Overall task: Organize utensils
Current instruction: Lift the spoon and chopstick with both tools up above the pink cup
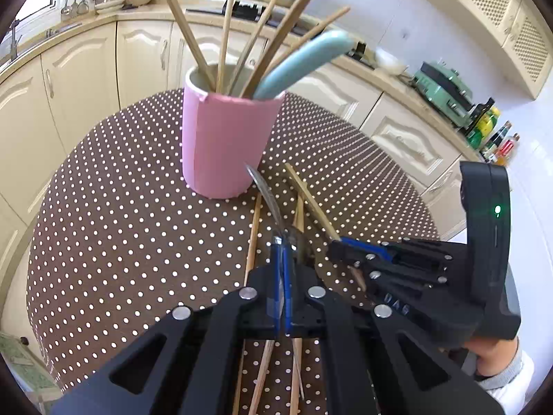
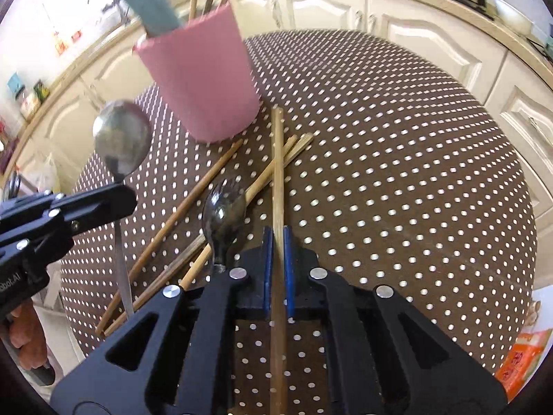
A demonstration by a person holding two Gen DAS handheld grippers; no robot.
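While left gripper (image 1: 281,242) clamps spoon (image 2: 121,138), chopstick (image 2: 277,173) inside right gripper (image 2: 278,233)

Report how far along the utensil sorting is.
Done: several chopsticks and a blue-handled utensil stand in the pink cup. In hand: the left gripper is shut on a spoon, the right gripper on a chopstick. Left: a spork and loose chopsticks lie on the table.

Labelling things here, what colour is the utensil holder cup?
Pink cup, clearest in the left wrist view.
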